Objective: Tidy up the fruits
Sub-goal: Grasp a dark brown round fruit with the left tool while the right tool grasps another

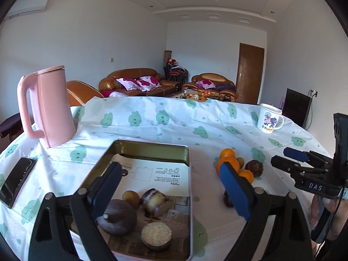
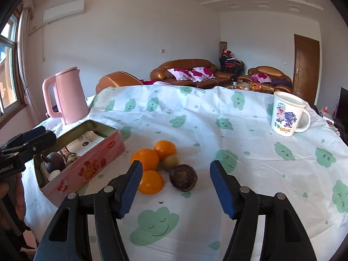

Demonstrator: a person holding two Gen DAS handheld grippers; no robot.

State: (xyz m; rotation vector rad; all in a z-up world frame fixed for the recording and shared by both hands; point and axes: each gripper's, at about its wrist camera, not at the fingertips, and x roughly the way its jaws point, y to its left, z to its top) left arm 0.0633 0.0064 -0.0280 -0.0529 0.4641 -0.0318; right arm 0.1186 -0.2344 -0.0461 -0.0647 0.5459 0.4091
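A pink tin box (image 1: 152, 150) (image 2: 91, 169) lies open on the table and holds several fruits: a dark mangosteen (image 1: 118, 216), a small brown fruit (image 1: 131, 198) and cut halves (image 1: 156, 233). My left gripper (image 1: 171, 187) is open and empty above the box. On the cloth to the right of the box lie three oranges (image 2: 145, 158) (image 1: 227, 153), a small green-brown fruit (image 2: 170, 162) and a dark mangosteen half (image 2: 183, 177) (image 1: 254, 167). My right gripper (image 2: 176, 188) is open and empty just in front of this pile.
A pink kettle (image 1: 46, 106) (image 2: 65, 96) stands at the back left. A white cartoon mug (image 1: 269, 118) (image 2: 287, 114) stands at the back right. A black phone (image 1: 17, 179) lies at the left table edge. A white cloth with green clouds (image 2: 239, 148) covers the table.
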